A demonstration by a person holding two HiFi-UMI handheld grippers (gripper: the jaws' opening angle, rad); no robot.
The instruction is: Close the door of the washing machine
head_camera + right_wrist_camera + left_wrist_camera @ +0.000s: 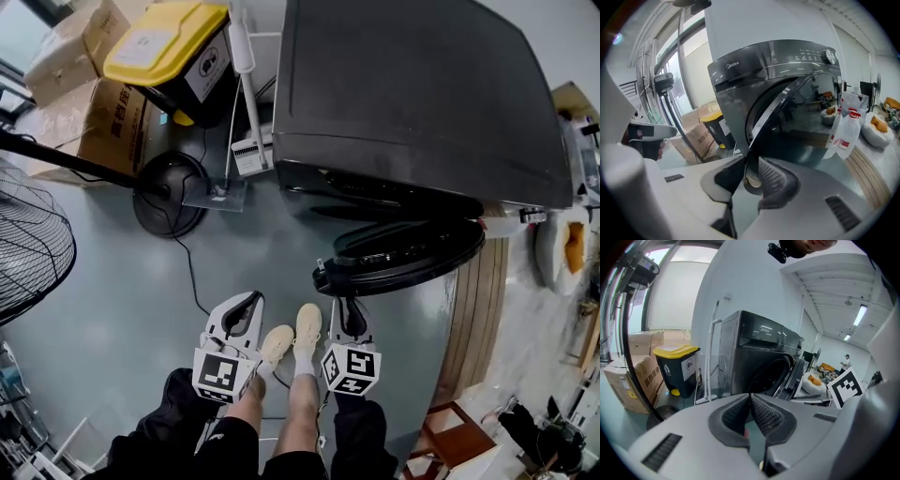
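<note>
The dark grey washing machine (422, 94) stands at the top of the head view, its round door (403, 255) swung open toward me. My right gripper (349, 314) reaches the door's near rim. In the right gripper view the door (787, 108) runs edge-on from the drum down between my right gripper's (751, 165) pads, which are shut on its rim. My left gripper (246, 305) hangs over bare floor to the left of the door, touching nothing. In the left gripper view my left gripper (750, 397) has its pads together and empty, facing the machine (754, 348) and open door (794, 376).
Left of the machine stand a yellow-lidded bin (173, 47), cardboard boxes (103, 122) and a white broom with dustpan (246, 84). A fan's round base (169, 192) and cage (28, 244) are at the left. The person's feet (292, 337) are between the grippers. Wooden flooring (478, 309) runs at right.
</note>
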